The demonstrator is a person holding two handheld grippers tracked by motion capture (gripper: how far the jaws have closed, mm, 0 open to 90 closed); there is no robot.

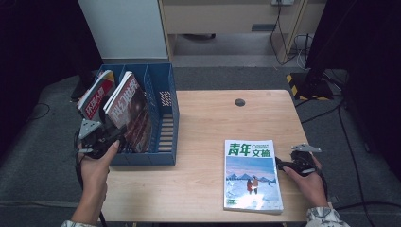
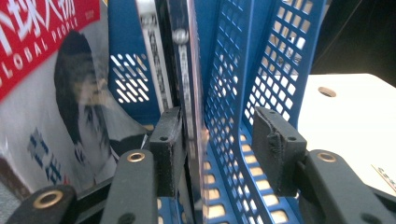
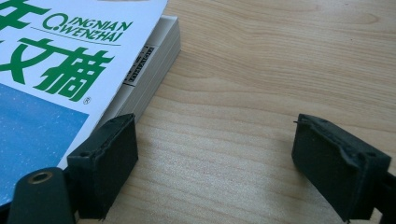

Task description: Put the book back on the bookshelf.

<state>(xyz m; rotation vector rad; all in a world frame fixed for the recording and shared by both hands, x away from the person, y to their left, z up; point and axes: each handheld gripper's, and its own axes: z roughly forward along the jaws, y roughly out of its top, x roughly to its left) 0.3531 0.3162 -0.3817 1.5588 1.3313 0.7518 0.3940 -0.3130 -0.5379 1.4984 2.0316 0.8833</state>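
Left hand-held gripper (image 2: 219, 149): we see its jaws spread around the dark upright magazine (image 2: 189, 93) in the blue plastic file rack (image 2: 261, 70), tabletop's left edge.
Right hand-held gripper (image 3: 215, 163): we see it spread, beside the green-titled magazine (image 3: 56, 60).

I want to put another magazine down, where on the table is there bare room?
Bare wood lies between the blue file rack and the flat green-titled magazine, and across the far table up to the round cable hole. It is crowded at the rack's left slots, where two magazines stand.
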